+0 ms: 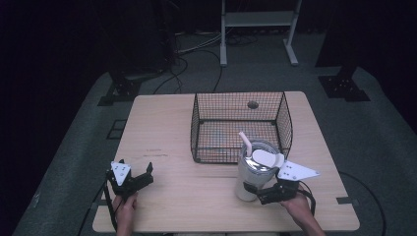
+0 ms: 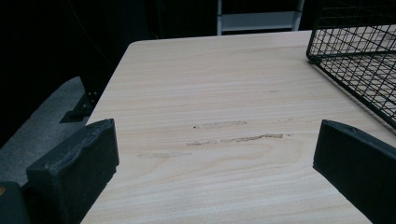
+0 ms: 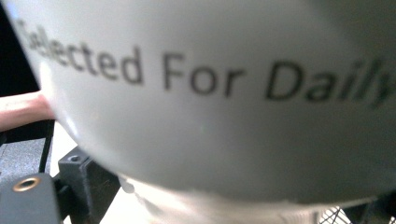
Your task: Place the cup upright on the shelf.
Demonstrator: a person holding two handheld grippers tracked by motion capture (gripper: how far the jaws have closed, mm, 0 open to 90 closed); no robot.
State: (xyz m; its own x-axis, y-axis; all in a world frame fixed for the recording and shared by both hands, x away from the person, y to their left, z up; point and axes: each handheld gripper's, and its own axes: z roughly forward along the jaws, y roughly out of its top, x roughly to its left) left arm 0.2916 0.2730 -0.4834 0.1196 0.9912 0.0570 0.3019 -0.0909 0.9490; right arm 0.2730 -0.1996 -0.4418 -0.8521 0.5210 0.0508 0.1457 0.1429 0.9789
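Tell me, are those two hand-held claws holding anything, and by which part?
The right gripper clamps the tall white tumbler with a straw by its lower body. The left gripper is open and holds nothing.

Wire basket (image 1: 239,125), black mesh, open top, standing upright toward the far side of a light wooden table (image 1: 162,132); a round hole (image 1: 253,104) shows in the tabletop behind it. Faint scuff marks (image 2: 233,138) on the wood. Grey carpet (image 1: 74,142) underneath; white frame legs (image 1: 223,37) beyond, with black cables (image 1: 182,66).
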